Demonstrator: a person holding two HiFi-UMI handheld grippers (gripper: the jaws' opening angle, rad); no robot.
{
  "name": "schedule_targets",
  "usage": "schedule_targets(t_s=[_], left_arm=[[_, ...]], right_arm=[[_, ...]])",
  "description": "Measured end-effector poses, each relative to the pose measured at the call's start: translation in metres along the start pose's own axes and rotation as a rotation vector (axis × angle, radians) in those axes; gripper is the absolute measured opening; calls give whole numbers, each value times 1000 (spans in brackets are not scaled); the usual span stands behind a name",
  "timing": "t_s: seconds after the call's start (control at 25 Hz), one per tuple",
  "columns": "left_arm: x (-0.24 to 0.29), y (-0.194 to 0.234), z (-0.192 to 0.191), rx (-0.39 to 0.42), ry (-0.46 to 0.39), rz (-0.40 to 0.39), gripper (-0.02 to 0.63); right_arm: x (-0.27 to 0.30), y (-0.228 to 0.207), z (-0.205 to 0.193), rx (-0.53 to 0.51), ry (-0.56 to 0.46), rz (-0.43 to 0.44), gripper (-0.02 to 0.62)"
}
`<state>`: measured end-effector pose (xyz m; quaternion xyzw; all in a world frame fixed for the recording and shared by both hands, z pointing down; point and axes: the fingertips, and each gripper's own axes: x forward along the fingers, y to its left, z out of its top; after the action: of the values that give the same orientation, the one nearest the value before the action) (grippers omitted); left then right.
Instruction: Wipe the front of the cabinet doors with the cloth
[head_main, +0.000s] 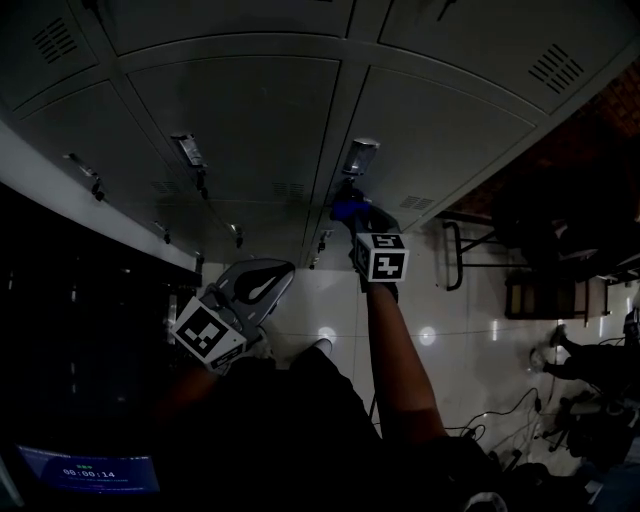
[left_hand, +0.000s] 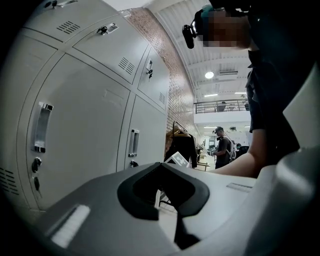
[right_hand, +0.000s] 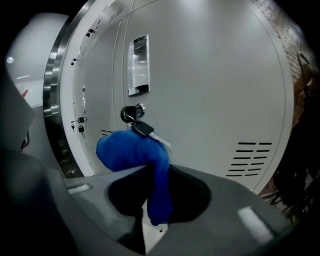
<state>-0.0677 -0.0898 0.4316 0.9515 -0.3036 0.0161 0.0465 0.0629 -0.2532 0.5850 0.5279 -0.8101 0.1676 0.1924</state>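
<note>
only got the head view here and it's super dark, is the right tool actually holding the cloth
Observer: Yes. The right gripper view shows the right tool shut on the blue cloth, which is bunched above the jaws with a tail hanging between them.
Operator: where on the door is it
Observer: Just below the lock of one cabinet door, where a key hangs. I cannot tell whether the cloth touches the door.
Operator: left tool doing anything
Observer: No. The left gripper view shows the left tool shut with nothing between its jaws.
</note>
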Motion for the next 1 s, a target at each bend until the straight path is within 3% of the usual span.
schedule_targets(t_s=[0.64,1.0], left_arm=[[58,-33,-20,-3,24,-78,3],[73,-54,-19,-18,34,-41,3]], right_arm=[[-48,-133,-21,62,-13,-191,72],[-83,-195,-30,108,-39,-251,72]])
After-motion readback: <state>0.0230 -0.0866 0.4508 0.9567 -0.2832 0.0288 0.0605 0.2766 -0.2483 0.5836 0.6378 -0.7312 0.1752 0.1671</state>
